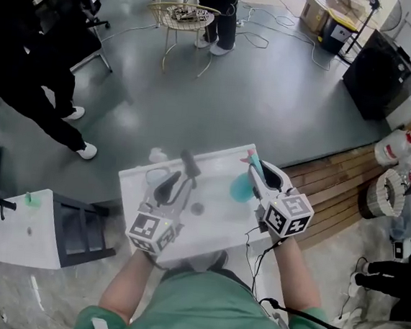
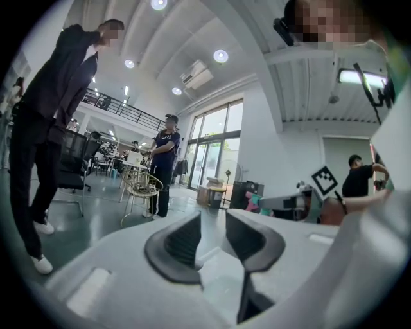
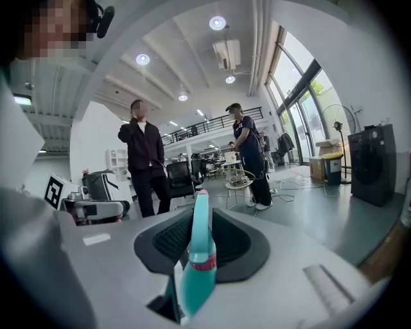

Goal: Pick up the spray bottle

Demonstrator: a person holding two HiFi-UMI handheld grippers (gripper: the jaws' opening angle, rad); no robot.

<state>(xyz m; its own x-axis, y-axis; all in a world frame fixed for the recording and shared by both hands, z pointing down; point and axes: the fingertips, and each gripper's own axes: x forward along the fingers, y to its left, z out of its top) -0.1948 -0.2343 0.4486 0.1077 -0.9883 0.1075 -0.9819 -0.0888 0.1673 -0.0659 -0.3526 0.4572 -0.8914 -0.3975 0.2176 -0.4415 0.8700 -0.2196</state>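
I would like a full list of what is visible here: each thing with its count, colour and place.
bottle: one, teal, between the right gripper's jaws
table: one, white, right in front of the person
chair: one, pale wicker, far ahead
bystanders: two, in black, one at the left, one behind the chair
box: one, black, upper right
jug: one, white, right edge
left gripper: one, white, over the table, jaws apart, empty
right gripper: one, white, over the table, jaws shut on the bottle
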